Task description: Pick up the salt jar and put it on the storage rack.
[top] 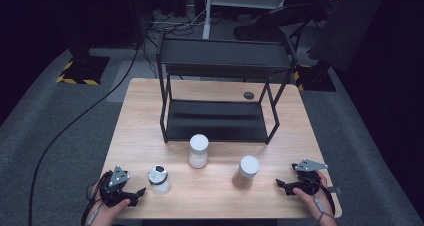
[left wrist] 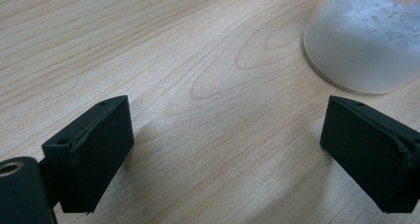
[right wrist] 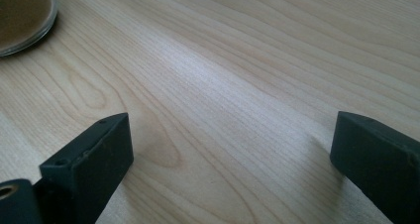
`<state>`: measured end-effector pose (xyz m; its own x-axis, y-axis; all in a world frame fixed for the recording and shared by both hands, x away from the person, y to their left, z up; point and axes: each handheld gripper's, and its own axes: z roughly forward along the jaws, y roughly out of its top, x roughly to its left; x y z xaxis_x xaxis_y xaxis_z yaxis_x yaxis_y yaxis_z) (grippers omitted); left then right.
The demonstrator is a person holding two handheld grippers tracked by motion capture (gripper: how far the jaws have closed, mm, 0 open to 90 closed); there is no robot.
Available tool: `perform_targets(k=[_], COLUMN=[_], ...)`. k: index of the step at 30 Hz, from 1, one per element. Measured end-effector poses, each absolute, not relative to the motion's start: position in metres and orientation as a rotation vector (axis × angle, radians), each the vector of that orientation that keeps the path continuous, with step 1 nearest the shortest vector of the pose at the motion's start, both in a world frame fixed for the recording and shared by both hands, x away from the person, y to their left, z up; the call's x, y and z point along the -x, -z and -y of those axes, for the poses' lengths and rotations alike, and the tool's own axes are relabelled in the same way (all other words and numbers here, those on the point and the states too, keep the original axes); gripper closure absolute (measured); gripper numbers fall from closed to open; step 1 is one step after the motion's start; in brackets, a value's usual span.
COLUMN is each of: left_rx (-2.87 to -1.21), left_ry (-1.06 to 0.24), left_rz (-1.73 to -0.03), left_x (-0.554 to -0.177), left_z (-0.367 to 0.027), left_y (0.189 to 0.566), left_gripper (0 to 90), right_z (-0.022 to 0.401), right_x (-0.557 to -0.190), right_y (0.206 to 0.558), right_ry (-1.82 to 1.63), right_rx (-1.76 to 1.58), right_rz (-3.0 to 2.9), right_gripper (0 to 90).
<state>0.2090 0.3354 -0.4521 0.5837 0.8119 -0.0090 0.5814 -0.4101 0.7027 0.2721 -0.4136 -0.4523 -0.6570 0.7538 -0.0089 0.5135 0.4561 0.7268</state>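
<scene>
Your left gripper [top: 141, 192] rests spread on the table [top: 150, 111], the open jar [top: 159, 179] at its one o'clock; your right gripper [top: 279, 183] lies spread, the brown-filled jar [top: 246, 172] at its ten o'clock.

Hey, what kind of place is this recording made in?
Probably a lab or recording studio, not a home: dark curtained surroundings, cables trailing over grey carpet, hazard-striped stand bases, and one wooden table with a black rack.
</scene>
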Motion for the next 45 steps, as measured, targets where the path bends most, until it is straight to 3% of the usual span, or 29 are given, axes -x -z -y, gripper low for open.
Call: perform_targets(k=[45], left_rx=[-1.909], left_ry=[-0.474], left_rz=[-0.905], left_x=[-0.166], left_z=[-0.339], left_y=[0.412], left_gripper=[6.7], right_z=[0.412], right_x=[-0.273], right_y=[0.452], right_ry=[-1.017], right_rx=[-1.082], right_rz=[-2.376], right_gripper=[2.9])
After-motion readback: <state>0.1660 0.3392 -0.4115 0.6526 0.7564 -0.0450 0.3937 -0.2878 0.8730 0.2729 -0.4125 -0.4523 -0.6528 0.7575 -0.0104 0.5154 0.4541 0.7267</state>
